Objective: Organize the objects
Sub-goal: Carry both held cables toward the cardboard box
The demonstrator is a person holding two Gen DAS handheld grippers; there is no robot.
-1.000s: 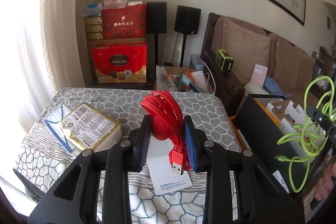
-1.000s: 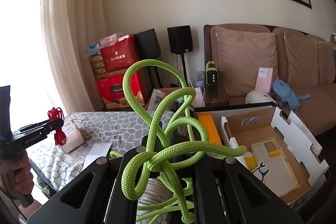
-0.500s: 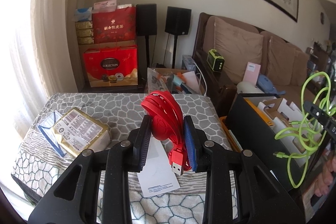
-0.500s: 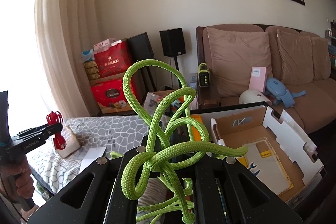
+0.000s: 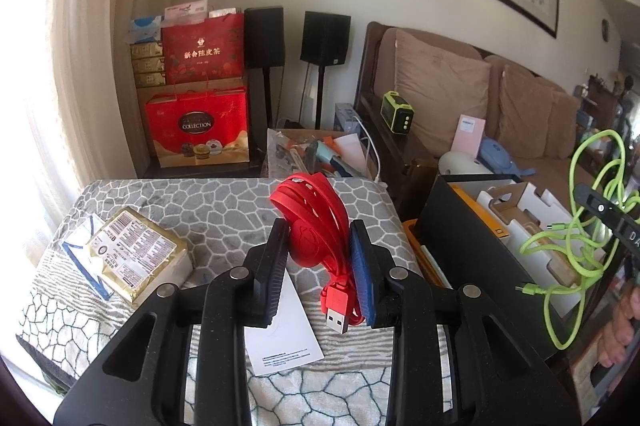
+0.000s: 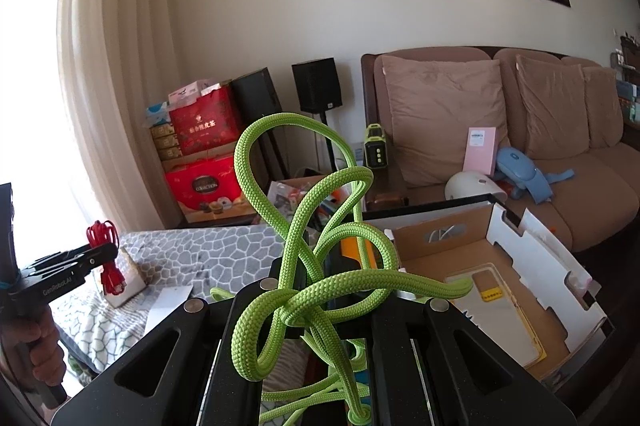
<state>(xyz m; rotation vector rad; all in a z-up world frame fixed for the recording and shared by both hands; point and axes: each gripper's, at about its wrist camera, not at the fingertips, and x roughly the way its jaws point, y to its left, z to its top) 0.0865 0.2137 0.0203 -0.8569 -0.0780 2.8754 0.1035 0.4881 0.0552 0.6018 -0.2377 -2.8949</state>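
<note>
Both of your hands had drifted sideways toward the black box (image 5: 460, 226) while neither grip changed, so the carry looked underway, with nothing put down yet. Your left gripper (image 5: 320, 258) was clamped on the red cable (image 5: 316, 222), plug dangling over the patterned cushion (image 5: 200, 202). Your right gripper (image 6: 320, 290) was pinched on the green cord (image 6: 316, 294), with the box's cardboard insert (image 6: 460, 246) just beyond.
</note>
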